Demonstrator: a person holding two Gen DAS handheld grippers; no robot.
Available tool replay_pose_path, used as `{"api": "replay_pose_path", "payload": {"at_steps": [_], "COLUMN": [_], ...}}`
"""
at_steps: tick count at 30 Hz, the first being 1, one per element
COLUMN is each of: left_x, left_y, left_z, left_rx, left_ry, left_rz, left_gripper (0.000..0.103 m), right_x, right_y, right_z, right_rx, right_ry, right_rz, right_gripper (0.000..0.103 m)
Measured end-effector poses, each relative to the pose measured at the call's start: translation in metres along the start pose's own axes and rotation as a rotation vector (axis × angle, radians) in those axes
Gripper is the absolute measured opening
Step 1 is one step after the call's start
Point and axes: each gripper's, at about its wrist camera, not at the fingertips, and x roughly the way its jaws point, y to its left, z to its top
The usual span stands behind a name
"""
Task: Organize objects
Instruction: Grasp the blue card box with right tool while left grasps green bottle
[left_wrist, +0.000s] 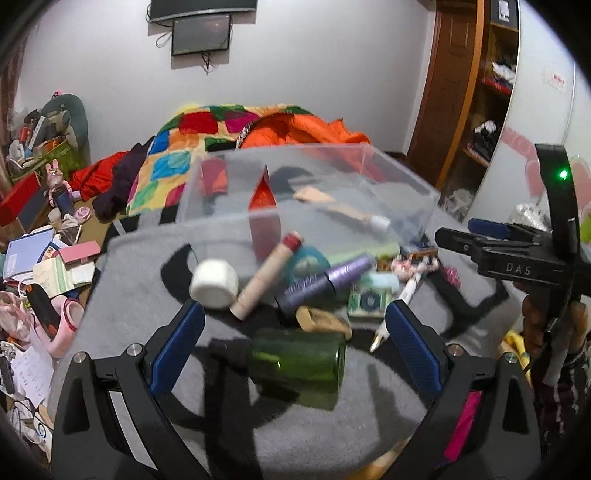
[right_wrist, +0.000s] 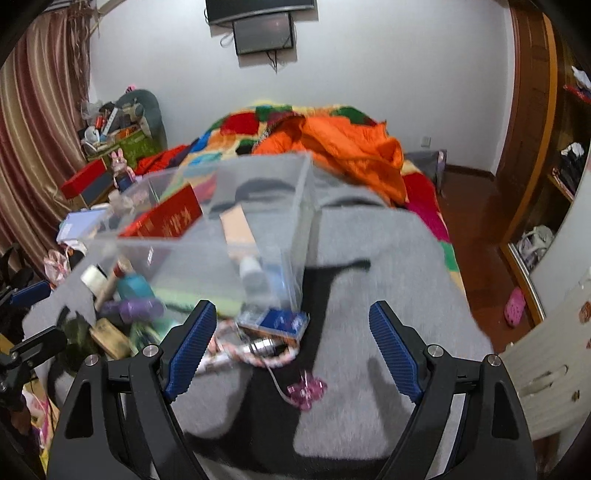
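Observation:
A clear plastic bin (left_wrist: 229, 195) (right_wrist: 258, 240) stands on a grey and black cloth (left_wrist: 147, 266) and holds a red box (left_wrist: 263, 199) (right_wrist: 166, 218) and a beige tube (left_wrist: 340, 206). In front of it lies a pile: a white cap (left_wrist: 214, 283), a pinkish tube with a red cap (left_wrist: 266, 273), a purple tube (left_wrist: 325, 280) and a pen (left_wrist: 399, 306). My left gripper (left_wrist: 295, 325) is open, with a green bottle (left_wrist: 299, 365) lying between its fingers. My right gripper (right_wrist: 293, 328) is open above a blue box (right_wrist: 280, 321) and a pink clip (right_wrist: 306, 391). It also shows in the left wrist view (left_wrist: 480, 240).
A bed with a patchwork quilt (left_wrist: 173, 166) and an orange duvet (right_wrist: 343, 147) lies behind the bin. Boxes, books and clutter (left_wrist: 48, 266) fill the left side. A wooden wardrobe (left_wrist: 472, 110) stands at the right. A pink slipper (right_wrist: 514, 306) lies on the floor.

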Motion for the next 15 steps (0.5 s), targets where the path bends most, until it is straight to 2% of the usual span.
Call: {"api": "replay_pose_path", "payload": {"at_steps": [7,13,15], "left_x": [0.02,0.018,0.016], "left_y": [-0.002,-0.005,-0.006], "left_z": [-0.016,-0.023,-0.024], "left_rx": [-0.016,-0.009,-0.006], "left_ry": [0.056,0.018,0.004], "left_rz": [-0.003,0.014,0.017], "left_gripper": [0.1,0.099,0.09], "right_x": [0.02,0.04,0.045], "right_y": [-0.006,0.001,0.003], "right_z": [-0.011,-0.01,-0.011], "right_rx": [0.041,0.048,0.052], "right_ry": [0.046,0.075,0.084], "right_rz": [0.024,0.015,0.011], "right_gripper": [0.082,0.082,0.081]}}
